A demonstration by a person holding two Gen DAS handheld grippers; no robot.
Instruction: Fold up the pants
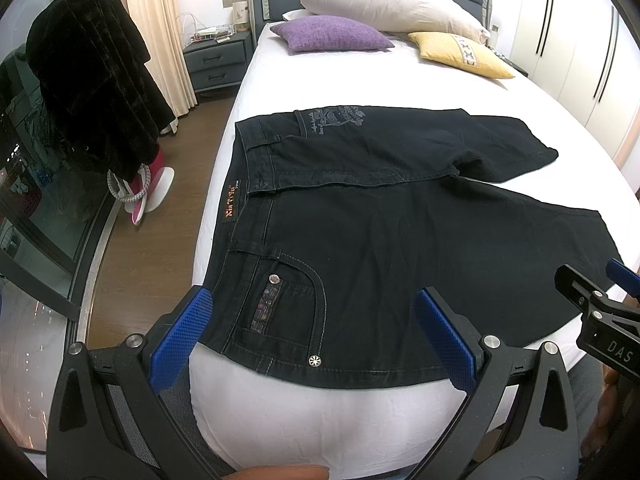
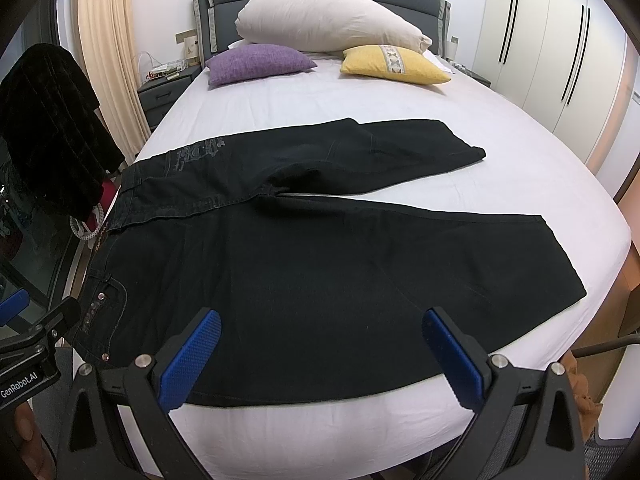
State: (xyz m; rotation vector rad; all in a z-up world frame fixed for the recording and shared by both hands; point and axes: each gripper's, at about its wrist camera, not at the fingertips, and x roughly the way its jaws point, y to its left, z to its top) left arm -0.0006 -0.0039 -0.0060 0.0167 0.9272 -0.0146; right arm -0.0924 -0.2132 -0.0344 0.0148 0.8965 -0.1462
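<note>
Black jeans [image 1: 380, 240] lie spread flat on the white bed [image 1: 320, 80], waistband to the left, both legs running right and splayed apart. They also show in the right wrist view [image 2: 320, 260]. My left gripper [image 1: 316, 332] is open and empty, hovering over the near pocket [image 1: 288, 304] by the waistband. My right gripper [image 2: 320, 356] is open and empty above the near edge of the nearer leg. The right gripper also shows at the right edge of the left wrist view [image 1: 600, 304].
A large white pillow [image 2: 328, 20], a purple cushion [image 2: 256, 62] and a yellow cushion [image 2: 392, 64] lie at the headboard. A dark garment [image 1: 88, 80] hangs at the left by the window. A nightstand [image 1: 216, 56] stands beside the bed. White wardrobes [image 2: 552, 48] line the right.
</note>
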